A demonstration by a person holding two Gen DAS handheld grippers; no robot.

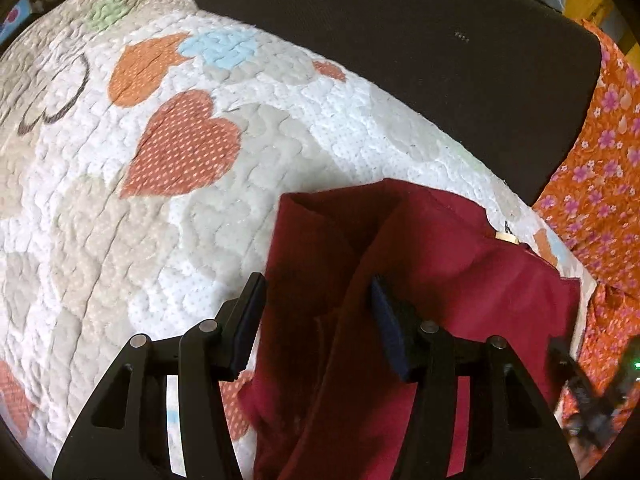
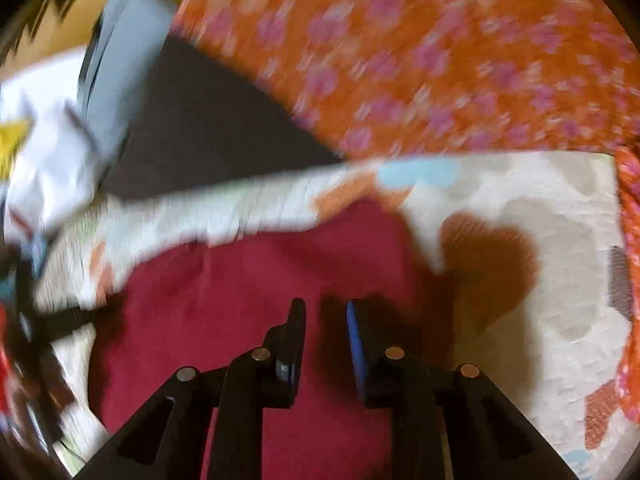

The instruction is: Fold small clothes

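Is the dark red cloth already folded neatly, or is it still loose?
Still loose. The dark red cloth lies in uneven ridges and creases on the heart quilt, between the fingers of the open left gripper.

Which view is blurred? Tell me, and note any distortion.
Right wrist view: heavy motion blur smears the orange floral cloth and quilt. Left wrist view: sharp, the maroon garment crisp, though fisheye bulges the quilt.

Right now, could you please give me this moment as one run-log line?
garment: maroon cloth rumpled on heart quilt | left gripper: open, straddling cloth fold | right gripper: open above cloth, view blurred
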